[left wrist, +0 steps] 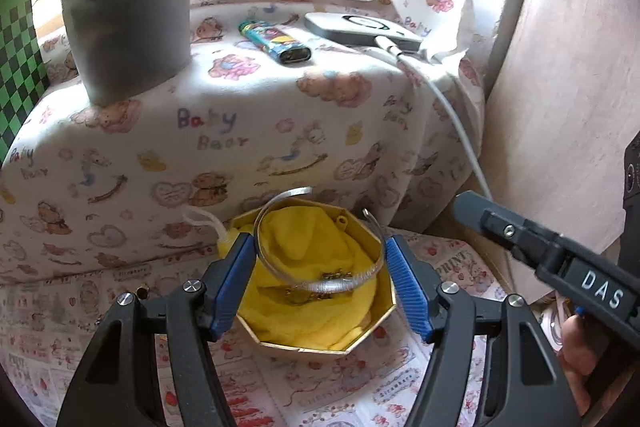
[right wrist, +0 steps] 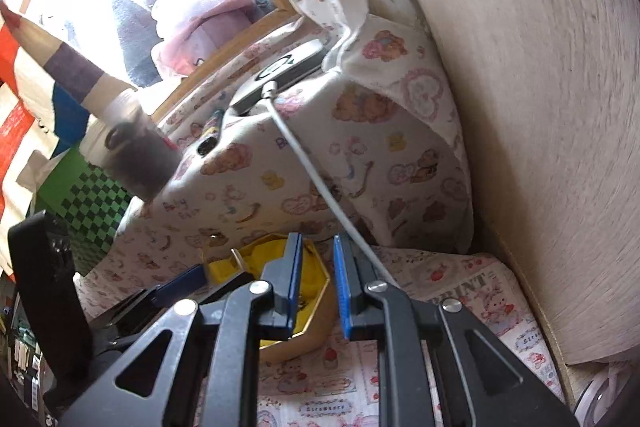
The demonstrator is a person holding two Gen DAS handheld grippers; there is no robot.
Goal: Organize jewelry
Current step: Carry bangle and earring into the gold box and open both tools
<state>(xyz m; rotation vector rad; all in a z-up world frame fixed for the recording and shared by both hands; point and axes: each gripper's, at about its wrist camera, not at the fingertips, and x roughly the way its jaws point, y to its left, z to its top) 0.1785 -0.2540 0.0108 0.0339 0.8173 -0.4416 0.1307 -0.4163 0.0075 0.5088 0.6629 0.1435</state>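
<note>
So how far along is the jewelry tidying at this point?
Partly done: a silver bangle and some small gold pieces already lie on the yellow cloth inside the octagonal box. Nothing is in hand; the left gripper straddles the box, open, and the right gripper looks empty. The box has no lid on.

"Baby Bear" is printed in pastel letters across the teddy-bear patterned cloth (left wrist: 248, 115), with a second "Baby" at its left edge. White letters "DAS" mark the body of the right claw (left wrist: 600, 293). The strawberry-print sheet (right wrist: 472, 287) below carries the word "PRINT"; its smaller lettering is too blurred to read.
</note>
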